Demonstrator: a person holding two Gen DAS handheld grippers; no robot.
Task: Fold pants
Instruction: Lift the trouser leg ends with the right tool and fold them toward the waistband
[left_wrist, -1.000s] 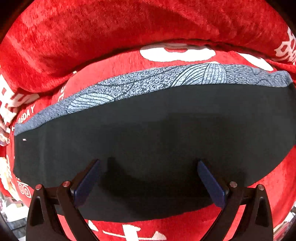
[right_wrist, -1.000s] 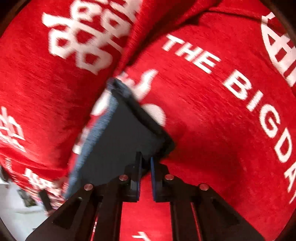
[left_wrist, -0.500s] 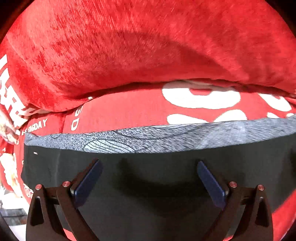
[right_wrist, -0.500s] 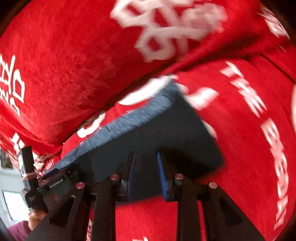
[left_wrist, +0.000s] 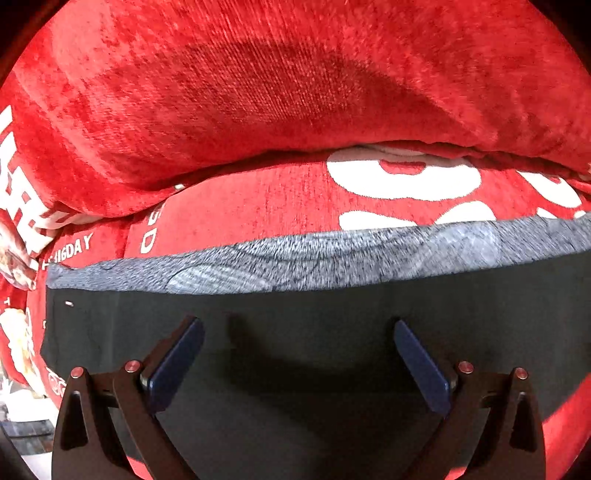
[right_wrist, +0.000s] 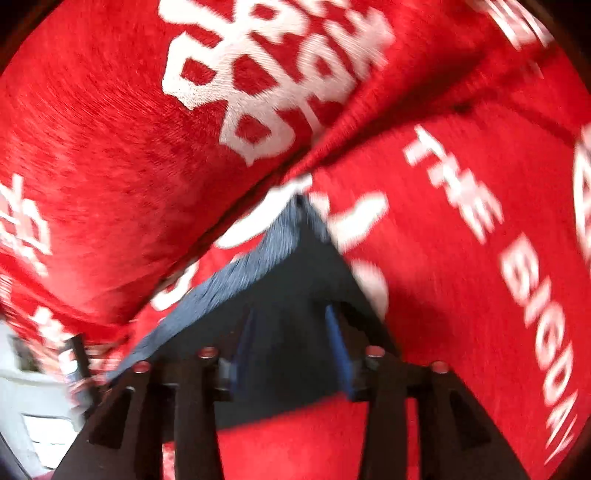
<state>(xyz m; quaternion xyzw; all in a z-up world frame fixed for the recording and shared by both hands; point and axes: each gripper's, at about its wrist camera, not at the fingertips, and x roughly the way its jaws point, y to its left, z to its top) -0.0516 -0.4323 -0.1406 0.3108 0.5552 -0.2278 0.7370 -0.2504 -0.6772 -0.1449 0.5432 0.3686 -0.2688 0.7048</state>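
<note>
1. Everything sits on a red plush sofa cover (left_wrist: 258, 206) with white lettering, "THE BIGDAY" readable on the seat; a fat red back cushion (left_wrist: 295, 81) bulges along the far edge.
2. Closest in the left wrist view, the left gripper (left_wrist: 298, 350) hangs over the pants with jaws spread wide, nothing pinched.
3. The pants (left_wrist: 314, 332) lie folded flat on the seat, dark fabric on top with a grey patterned band (left_wrist: 332, 258) along the far edge, near the back cushion.
4. The right gripper (right_wrist: 291, 332) is over the pants' (right_wrist: 291, 280) corner; jaws have just been opening, fabric below them, pads not squeezing it. Pretty blurry.
</note>
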